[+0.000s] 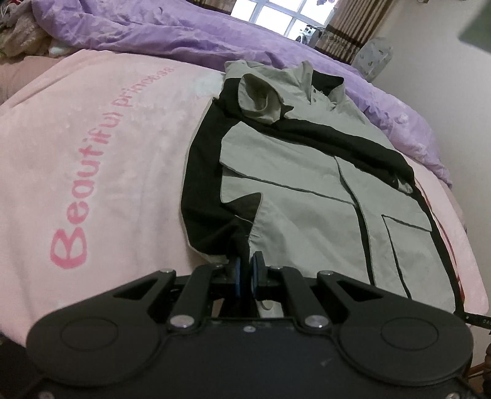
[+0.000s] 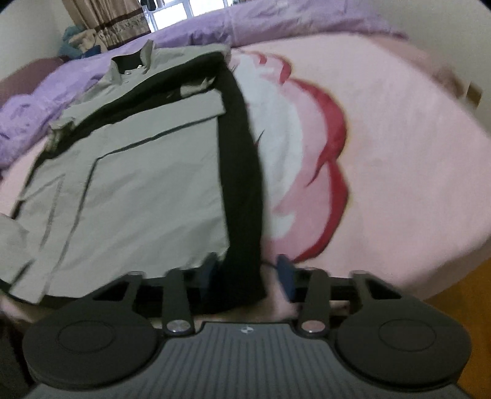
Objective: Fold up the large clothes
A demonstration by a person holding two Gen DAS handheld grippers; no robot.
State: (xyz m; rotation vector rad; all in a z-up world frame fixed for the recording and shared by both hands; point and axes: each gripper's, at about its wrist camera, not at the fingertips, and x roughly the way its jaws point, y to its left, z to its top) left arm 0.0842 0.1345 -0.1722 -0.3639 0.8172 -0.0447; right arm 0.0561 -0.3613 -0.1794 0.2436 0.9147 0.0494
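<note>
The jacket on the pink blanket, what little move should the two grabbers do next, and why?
Probably the right gripper should close: its jaws stand apart around the jacket hem's black edge, pads not pressing, while the left gripper already pinches the other corner. Then both could lift the hem.

Bright paned window behind striped curtains, pale walls, purple bedding.

1 jacket, grey-green with black panels, lies on the bed; 1 chest pocket shows on its front. 1 pink blanket sits under it and 1 purple quilt lies behind. 1 window and 1 striped curtain stand at the back. 2 grippers show: the left gripper and the right gripper.
</note>
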